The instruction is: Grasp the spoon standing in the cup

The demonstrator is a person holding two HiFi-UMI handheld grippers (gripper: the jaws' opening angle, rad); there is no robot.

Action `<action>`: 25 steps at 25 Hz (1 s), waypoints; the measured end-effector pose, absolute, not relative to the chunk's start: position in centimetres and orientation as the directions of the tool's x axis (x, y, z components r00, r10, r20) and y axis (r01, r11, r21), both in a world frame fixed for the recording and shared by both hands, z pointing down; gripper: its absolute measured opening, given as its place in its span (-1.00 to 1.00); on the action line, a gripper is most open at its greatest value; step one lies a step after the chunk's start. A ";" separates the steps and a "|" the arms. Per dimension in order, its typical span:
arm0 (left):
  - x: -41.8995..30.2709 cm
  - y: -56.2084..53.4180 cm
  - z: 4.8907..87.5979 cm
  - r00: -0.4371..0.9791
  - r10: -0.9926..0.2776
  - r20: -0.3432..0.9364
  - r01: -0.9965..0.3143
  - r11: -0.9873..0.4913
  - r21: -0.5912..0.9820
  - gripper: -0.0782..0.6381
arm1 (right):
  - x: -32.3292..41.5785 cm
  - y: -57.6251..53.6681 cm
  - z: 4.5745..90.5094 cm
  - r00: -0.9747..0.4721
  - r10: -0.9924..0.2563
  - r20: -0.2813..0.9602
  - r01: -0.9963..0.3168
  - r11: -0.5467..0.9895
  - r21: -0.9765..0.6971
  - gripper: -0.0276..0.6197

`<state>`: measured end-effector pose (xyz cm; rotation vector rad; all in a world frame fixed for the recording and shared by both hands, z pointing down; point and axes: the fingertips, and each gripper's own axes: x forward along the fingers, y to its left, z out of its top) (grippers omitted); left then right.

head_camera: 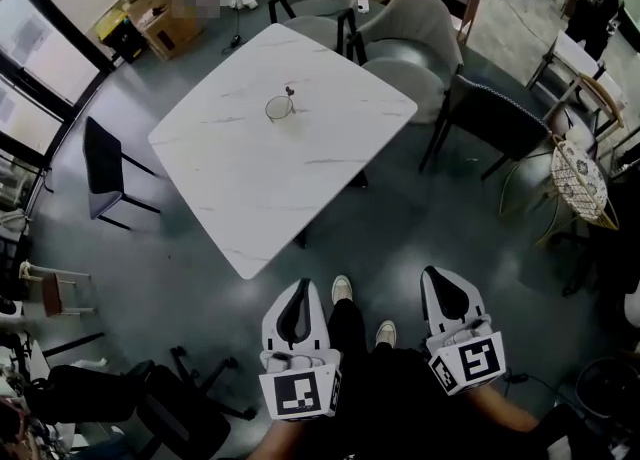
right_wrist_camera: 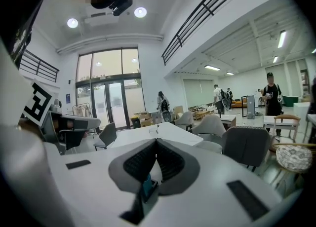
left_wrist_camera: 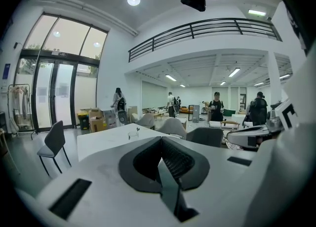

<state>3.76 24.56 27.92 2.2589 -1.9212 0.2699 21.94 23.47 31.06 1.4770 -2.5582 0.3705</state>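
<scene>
Marble-white and faintly veined, the desk (head_camera: 240, 173) stands ahead of us with a clear glass cup (head_camera: 279, 108) near its middle. The spoon (head_camera: 289, 95) stands in that cup, its upper end rising above the rim. We hold the left gripper (head_camera: 300, 288) and the right gripper (head_camera: 437, 273) low, well short of the desk's near corner, on either side of our shoes (head_camera: 342, 290). Each gripper's own view shows its jaws pressed together at the tips with nothing between them, and the cup and spoon small and far beyond them, well apart from both. Grey upholstered chairs (head_camera: 420, 33) sit along the desk's far side, and a black chair (head_camera: 100, 163) stands off its left edge.
</scene>
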 end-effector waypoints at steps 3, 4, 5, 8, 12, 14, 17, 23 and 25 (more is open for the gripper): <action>2.1 21.6 28.3 0.170 -0.951 0.259 -0.985 -0.174 0.007 -0.76 | 19.9 20.9 31.2 -0.504 -0.819 0.274 -0.864 0.480 -0.153 -0.72; 1.5 20.7 28.5 0.175 -0.949 0.262 -0.984 -0.180 0.006 -0.76 | 19.1 20.0 31.1 -0.508 -0.817 0.274 -0.862 0.485 -0.149 -0.72; 1.0 19.8 28.7 0.181 -0.948 0.262 -0.983 -0.186 0.005 -0.76 | 18.4 19.1 31.1 -0.510 -0.815 0.275 -0.860 0.490 -0.142 -0.72; -0.6 17.6 28.5 0.188 -0.948 0.258 -0.981 -0.193 0.006 -0.76 | 16.7 17.0 30.9 -0.505 -0.816 0.282 -0.863 0.488 -0.133 -0.72; -3.2 14.4 28.5 0.199 -0.944 0.263 -0.979 -0.205 0.003 -0.76 | 14.5 14.2 30.7 -0.488 -0.826 0.283 -0.872 0.472 -0.127 -0.72; -4.1 12.6 28.2 0.214 -0.945 0.247 -0.976 -0.220 0.005 -0.76 | 13.6 13.1 30.7 -0.475 -0.833 0.283 -0.879 0.461 -0.120 -0.72; -5.0 10.8 28.3 0.245 -0.942 0.230 -0.969 -0.248 0.017 -0.76 | 12.4 12.0 31.0 -0.457 -0.841 0.290 -0.889 0.444 -0.112 -0.72; -6.6 8.1 29.2 0.256 -0.935 0.246 -0.966 -0.255 0.037 -0.76 | 10.9 9.9 30.7 -0.451 -0.838 0.305 -0.891 0.444 -0.098 -0.72; -6.8 7.1 29.6 0.258 -0.931 0.257 -0.966 -0.257 0.039 -0.76 | 10.7 8.8 30.9 -0.449 -0.837 0.312 -0.892 0.440 -0.103 -0.72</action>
